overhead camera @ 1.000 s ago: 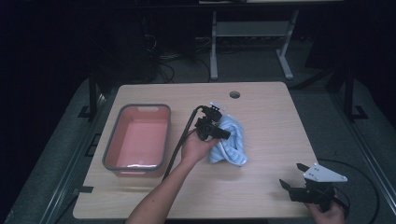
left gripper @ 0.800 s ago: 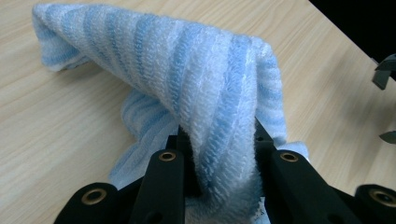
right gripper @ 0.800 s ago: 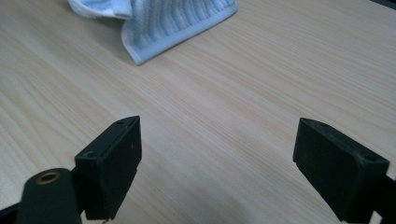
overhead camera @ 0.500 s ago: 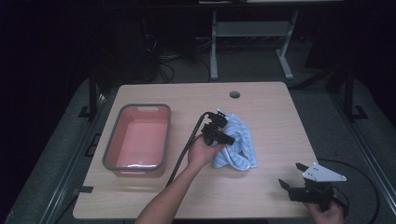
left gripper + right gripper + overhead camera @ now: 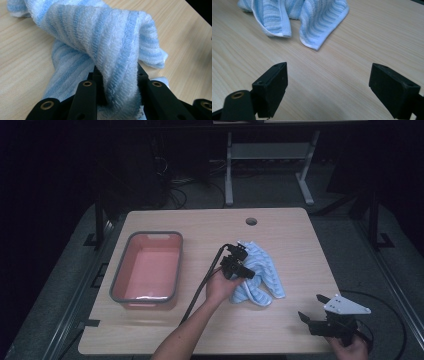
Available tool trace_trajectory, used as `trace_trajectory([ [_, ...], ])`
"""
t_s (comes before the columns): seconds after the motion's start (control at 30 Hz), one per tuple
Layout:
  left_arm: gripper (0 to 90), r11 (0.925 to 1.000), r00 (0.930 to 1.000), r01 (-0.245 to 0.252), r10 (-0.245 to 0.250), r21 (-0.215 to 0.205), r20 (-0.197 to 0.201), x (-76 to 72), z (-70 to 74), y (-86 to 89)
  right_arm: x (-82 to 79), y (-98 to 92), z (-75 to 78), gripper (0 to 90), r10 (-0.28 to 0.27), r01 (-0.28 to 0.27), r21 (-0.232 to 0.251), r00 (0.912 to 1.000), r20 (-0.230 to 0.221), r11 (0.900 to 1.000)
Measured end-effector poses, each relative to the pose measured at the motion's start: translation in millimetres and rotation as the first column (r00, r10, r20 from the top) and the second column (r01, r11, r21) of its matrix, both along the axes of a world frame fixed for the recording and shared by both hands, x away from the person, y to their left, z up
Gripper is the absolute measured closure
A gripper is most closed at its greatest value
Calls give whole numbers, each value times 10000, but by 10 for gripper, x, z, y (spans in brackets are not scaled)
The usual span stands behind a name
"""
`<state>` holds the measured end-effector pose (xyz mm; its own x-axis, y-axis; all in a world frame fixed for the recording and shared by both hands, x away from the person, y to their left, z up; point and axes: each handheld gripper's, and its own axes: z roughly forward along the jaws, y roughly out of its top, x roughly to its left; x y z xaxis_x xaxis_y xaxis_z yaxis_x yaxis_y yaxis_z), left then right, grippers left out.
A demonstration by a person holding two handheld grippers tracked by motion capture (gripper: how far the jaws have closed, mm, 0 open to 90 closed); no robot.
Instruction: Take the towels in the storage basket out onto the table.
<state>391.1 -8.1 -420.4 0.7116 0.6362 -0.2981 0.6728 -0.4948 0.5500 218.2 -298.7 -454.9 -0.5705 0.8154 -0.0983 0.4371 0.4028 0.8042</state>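
A blue and white striped towel (image 5: 262, 275) lies crumpled on the wooden table (image 5: 290, 235), right of centre. My left gripper (image 5: 248, 273) sits at the towel's left edge, low over the table. In the left gripper view a thick fold of the towel (image 5: 107, 37) is pinched between the black jaws of the left gripper (image 5: 116, 72); they have just been opening slightly with the fold still between them. My right gripper (image 5: 311, 307) rests near the front right corner, open. Between the right gripper's (image 5: 328, 80) jaws is only bare wood, with the towel (image 5: 312, 15) farther off.
A pink tub with a grey rim (image 5: 117, 280) stands on the left part of the table. A round cable hole (image 5: 251, 221) is near the far edge. Dark floor, cables and a white frame lie beyond the table.
My left hand has come a little nearer and lower with the towel, which has settled and spread on the table. The right gripper has kept still.
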Motion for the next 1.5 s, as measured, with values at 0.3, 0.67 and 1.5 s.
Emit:
trace_trajectory([
  [0.3, 579, 9993, 10000, -79, 79, -370, 7, -6, 20, 34, -7, -6, -1, 149, -13, 13, -59, 10000, 20, 10000],
  [0.67, 389, 9974, 9997, -167, 180, -699, 182, -75, 129, 133, 7, 9, -4, 149, -9, 9, -79, 10000, 12, 10000],
  [1.5, 363, 9948, 9976, -275, 336, -985, 604, -268, 238, 578, 34, 28, -33, 149, -67, 62, -268, 9998, -175, 9996],
])
